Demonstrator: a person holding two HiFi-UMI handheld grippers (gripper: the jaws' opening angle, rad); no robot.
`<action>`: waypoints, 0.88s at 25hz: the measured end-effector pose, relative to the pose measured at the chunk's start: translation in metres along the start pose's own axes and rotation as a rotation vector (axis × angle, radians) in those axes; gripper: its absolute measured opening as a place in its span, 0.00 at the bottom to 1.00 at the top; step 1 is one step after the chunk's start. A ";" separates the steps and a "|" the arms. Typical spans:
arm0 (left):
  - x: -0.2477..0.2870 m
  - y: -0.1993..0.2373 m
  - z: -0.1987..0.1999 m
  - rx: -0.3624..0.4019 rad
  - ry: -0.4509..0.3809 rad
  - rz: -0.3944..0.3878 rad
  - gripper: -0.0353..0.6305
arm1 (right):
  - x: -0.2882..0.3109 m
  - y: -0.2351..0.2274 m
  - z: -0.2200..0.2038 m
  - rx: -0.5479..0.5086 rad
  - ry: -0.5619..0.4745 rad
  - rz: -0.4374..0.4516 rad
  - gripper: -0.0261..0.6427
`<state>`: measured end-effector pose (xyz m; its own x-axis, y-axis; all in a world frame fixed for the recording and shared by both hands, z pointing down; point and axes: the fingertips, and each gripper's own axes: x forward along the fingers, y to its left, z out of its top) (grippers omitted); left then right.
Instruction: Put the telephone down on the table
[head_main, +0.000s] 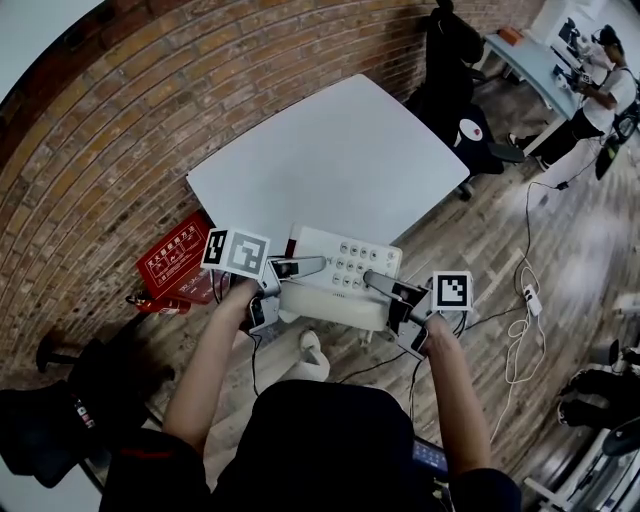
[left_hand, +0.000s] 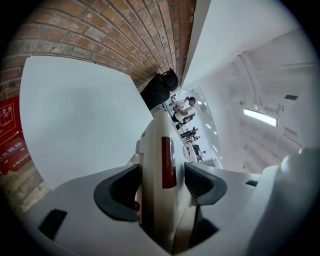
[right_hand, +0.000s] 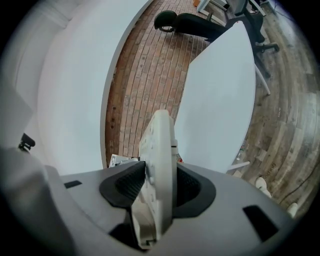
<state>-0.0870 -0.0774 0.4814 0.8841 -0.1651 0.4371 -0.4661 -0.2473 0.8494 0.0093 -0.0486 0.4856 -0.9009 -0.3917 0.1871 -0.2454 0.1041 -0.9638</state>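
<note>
Telephone, boxy cream plastic

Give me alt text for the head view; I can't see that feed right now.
Both grippers clamp a white desk telephone, the left gripper on its left side and the right gripper on its right, at the near edge of a white table. A brick wall stands beyond.

1. A red-brick wall curved along the left above a wood-plank floor.
2. A white table stood near the wall, with a black office chair past its far corner.
3. A second desk stood far right, with a person beside it.
4. A power strip and cables lay on the floor.
5. A strip light glowed overhead.
</note>
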 end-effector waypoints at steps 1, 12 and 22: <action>-0.001 0.003 0.003 0.000 0.005 -0.001 0.48 | 0.004 0.000 0.001 0.004 -0.005 0.003 0.30; -0.015 0.037 0.025 0.004 0.059 0.011 0.48 | 0.044 -0.009 0.007 0.051 -0.048 0.006 0.30; -0.009 0.049 0.033 0.009 0.083 0.005 0.48 | 0.050 -0.020 0.013 0.057 -0.064 -0.015 0.30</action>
<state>-0.1188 -0.1197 0.5094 0.8815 -0.0870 0.4642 -0.4701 -0.2550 0.8450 -0.0264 -0.0824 0.5118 -0.8719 -0.4507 0.1912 -0.2366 0.0459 -0.9705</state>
